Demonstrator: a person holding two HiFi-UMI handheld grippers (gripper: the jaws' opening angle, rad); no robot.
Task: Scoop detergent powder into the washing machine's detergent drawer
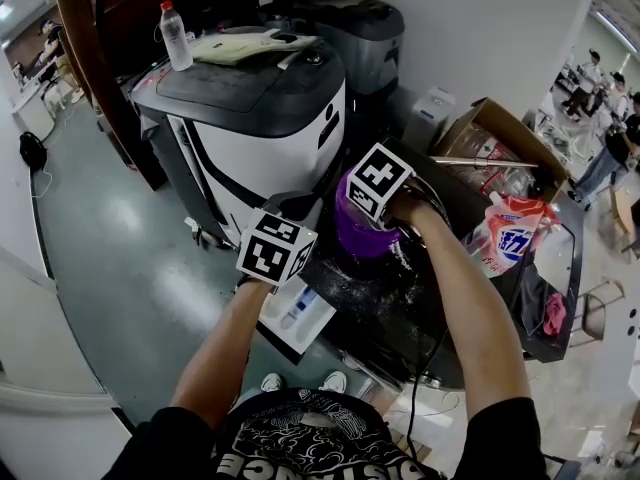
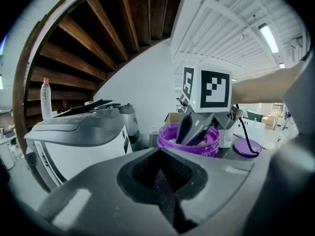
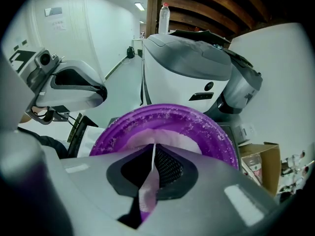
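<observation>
Scoop (image 3: 148, 190) between right gripper (image 3: 153, 149) jaws

I see glossy grey-green floor (image 1: 120, 248), white wall (image 1: 480, 28) behind, dark wooden stair underside (image 2: 98, 38) overhead, strip light (image 2: 268, 37) on ribbed ceiling.

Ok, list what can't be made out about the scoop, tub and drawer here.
Scoop's bowl: right gripper view, right gripper, shut on the thin white handle, covers it.
Purple tub's inside: head view, marker cube sits over it.
Drawer compartments: head view, too small, partly under left gripper.
</observation>
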